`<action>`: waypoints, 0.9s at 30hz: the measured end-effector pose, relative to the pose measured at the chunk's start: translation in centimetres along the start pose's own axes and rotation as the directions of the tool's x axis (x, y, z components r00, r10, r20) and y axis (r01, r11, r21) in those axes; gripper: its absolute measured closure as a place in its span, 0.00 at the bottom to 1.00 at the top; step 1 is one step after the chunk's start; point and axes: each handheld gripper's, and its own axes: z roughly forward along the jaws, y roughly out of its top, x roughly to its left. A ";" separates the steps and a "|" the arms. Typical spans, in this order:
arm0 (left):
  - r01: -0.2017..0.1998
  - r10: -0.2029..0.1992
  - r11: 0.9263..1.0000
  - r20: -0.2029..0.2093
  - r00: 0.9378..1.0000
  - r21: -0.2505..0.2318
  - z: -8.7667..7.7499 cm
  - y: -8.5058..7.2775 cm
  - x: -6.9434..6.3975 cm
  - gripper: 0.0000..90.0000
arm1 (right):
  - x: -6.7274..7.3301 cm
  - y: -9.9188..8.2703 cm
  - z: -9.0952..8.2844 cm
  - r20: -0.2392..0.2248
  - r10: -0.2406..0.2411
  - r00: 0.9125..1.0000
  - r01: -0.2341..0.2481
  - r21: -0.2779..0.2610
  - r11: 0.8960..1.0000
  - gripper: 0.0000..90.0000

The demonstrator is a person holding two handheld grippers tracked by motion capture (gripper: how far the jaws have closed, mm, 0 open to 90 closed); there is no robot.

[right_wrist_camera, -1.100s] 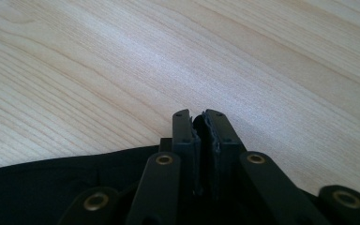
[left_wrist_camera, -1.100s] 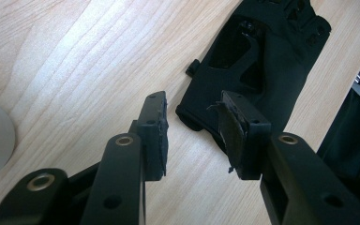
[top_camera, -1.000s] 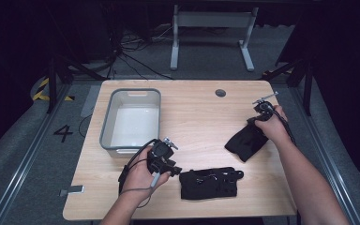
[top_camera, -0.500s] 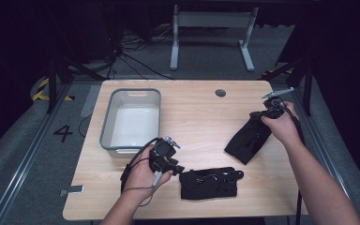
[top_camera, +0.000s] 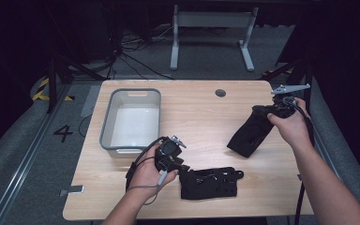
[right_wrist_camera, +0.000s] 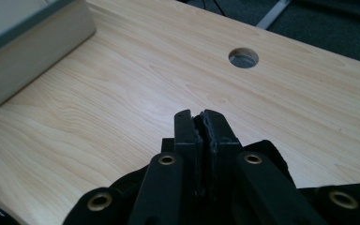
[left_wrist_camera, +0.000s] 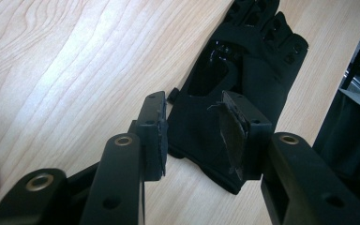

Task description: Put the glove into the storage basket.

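Observation:
Two black gloves are on the wooden table. One glove [top_camera: 211, 183] [left_wrist_camera: 253, 61] lies flat near the front edge. My left gripper [top_camera: 180, 168] [left_wrist_camera: 192, 131] is low over its cuff, jaws apart, one pad on each side of the cuff's edge. My right gripper [top_camera: 262, 110] [right_wrist_camera: 201, 119] is raised at the right side and shut on a fold of the second glove [top_camera: 248, 136] [right_wrist_camera: 122, 187]. That glove hangs slanted down from the jaws, and its lower end reaches the tabletop.
A grey bin [top_camera: 108, 126] [right_wrist_camera: 28, 51] with nothing in it stands at the back left of the table. A round cable hole [top_camera: 220, 93] [right_wrist_camera: 243, 57] sits near the far edge. Bare wood lies between the two gloves.
My right gripper has risen and drawn toward the right rear corner, pulling the second glove up so that it hangs stretched. The left gripper and the front glove have stayed put.

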 end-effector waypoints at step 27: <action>-0.053 0.056 0.997 0.053 0.997 -0.059 2.1 2.1 -0.7 0.64 | 11.2 2.2 -0.1 -0.219 -0.128 0.967 0.107 -0.103 0.989 0.94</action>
